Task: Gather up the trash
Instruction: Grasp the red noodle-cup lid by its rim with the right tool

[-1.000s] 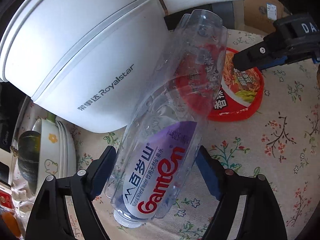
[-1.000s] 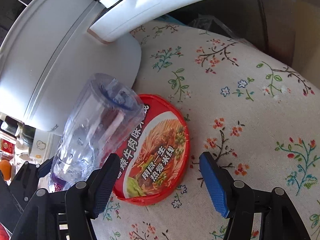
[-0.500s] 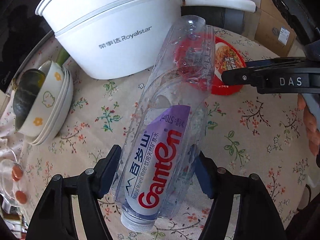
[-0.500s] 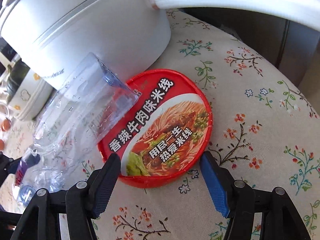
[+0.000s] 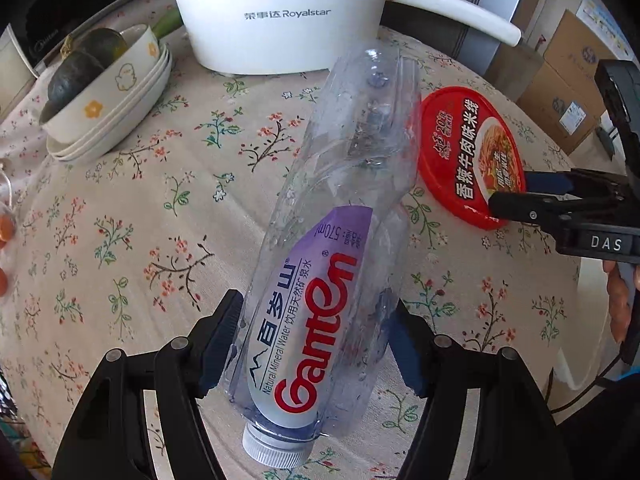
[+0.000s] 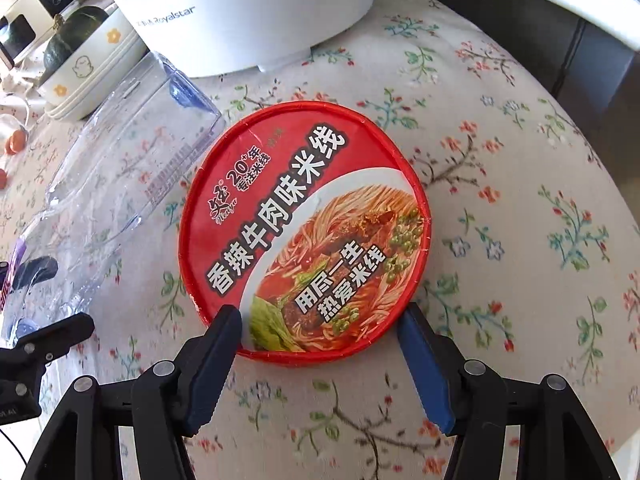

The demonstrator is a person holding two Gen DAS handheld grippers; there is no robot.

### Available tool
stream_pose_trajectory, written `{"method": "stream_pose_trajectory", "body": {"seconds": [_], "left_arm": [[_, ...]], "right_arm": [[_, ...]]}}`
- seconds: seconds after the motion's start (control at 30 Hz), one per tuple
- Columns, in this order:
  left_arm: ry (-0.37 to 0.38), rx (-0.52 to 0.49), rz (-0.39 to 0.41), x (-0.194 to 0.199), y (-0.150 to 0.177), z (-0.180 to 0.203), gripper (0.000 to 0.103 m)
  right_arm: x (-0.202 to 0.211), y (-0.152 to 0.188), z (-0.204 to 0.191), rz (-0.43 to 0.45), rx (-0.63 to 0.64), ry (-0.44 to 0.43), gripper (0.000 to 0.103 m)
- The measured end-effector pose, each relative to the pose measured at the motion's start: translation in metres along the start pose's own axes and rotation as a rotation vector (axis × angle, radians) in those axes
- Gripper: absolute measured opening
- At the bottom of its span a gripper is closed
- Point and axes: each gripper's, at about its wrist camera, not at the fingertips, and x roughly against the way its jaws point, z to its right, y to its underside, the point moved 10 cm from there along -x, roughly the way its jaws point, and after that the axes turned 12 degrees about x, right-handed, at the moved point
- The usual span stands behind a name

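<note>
Since a second ago the left gripper [image 5: 316,344] has drawn back from the white Royalstar cooker [image 5: 280,16], which then filled the left wrist view and now stands at the far edge of the floral tablecloth [image 5: 132,208]. The right gripper [image 6: 320,334] has closed in on the red noodle cup [image 6: 308,236]; its fingertips, formerly short of the cup, now flank the near rim.

The left gripper is clamped on the crushed, clear plastic bottle [image 5: 340,240], its pads pressing the purple Ganten label near the white-capped neck, which points toward the camera. The bottle is flattened and creased, and reaches toward the cooker. The right gripper is spread wide, one pad at each side of the cup's near edge, gripping nothing.

The cup is round, with a glossy printed paper lid sealed on; its contents cannot be seen. It sits on the cloth just in front of the cooker, beside the bottle's base. Left of the cooker, stacked cream bowls [image 5: 108,92] hold dark green squashes [image 5: 76,72].
</note>
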Motion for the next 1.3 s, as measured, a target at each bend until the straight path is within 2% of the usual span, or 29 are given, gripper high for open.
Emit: {"method": "stream_pose_trajectory", "body": {"seconds": [0.07, 0.17, 0.4, 0.53, 0.67, 0.77, 0.83, 0.93, 0.97, 1.03, 1.07, 1.13, 1.3], "left_arm": [[-0.004, -0.003, -0.004, -0.002, 0.023, 0.014, 0.071], [0.02, 0.01, 0.006, 0.008, 0.036, 0.028, 0.071], [0.006, 0.057, 0.021, 0.034, 0.069, 0.045, 0.071], [-0.003, 0.075, 0.026, 0.038, 0.084, 0.046, 0.071], [-0.008, 0.063, 0.033, 0.039, 0.088, 0.05, 0.071], [0.002, 0.064, 0.048, 0.04, 0.084, 0.051, 0.071], [0.016, 0.068, 0.051, 0.039, 0.08, 0.053, 0.071], [0.024, 0.045, 0.038, 0.034, 0.081, 0.059, 0.071], [0.017, 0.031, 0.037, 0.032, 0.082, 0.06, 0.071], [0.005, 0.015, 0.034, 0.029, 0.082, 0.06, 0.071], [0.007, 0.014, 0.033, 0.029, 0.082, 0.06, 0.071], [0.017, 0.017, 0.035, 0.029, 0.081, 0.059, 0.07], [0.057, 0.02, 0.038, 0.034, 0.079, 0.066, 0.07]], "right_arm": [[0.008, 0.02, 0.003, -0.011, -0.017, -0.001, 0.068], [0.023, 0.049, 0.005, -0.023, -0.047, 0.005, 0.069], [0.049, 0.093, 0.018, -0.013, -0.134, -0.003, 0.069], [0.062, 0.109, 0.03, 0.022, -0.24, -0.071, 0.069], [0.067, 0.125, 0.041, 0.03, -0.417, -0.152, 0.069], [0.068, 0.126, 0.043, 0.062, -0.551, -0.251, 0.069], [0.067, 0.122, 0.042, 0.075, -0.61, -0.283, 0.069], [0.06, 0.118, 0.044, 0.049, -0.627, -0.211, 0.074], [0.055, 0.117, 0.043, 0.03, -0.608, -0.183, 0.078], [0.044, 0.116, 0.041, 0.006, -0.561, -0.123, 0.08], [0.041, 0.116, 0.041, 0.019, -0.565, -0.126, 0.08], [0.041, 0.118, 0.043, 0.023, -0.586, -0.158, 0.077], [0.052, 0.13, 0.051, 0.037, -0.626, -0.204, 0.053]]}}
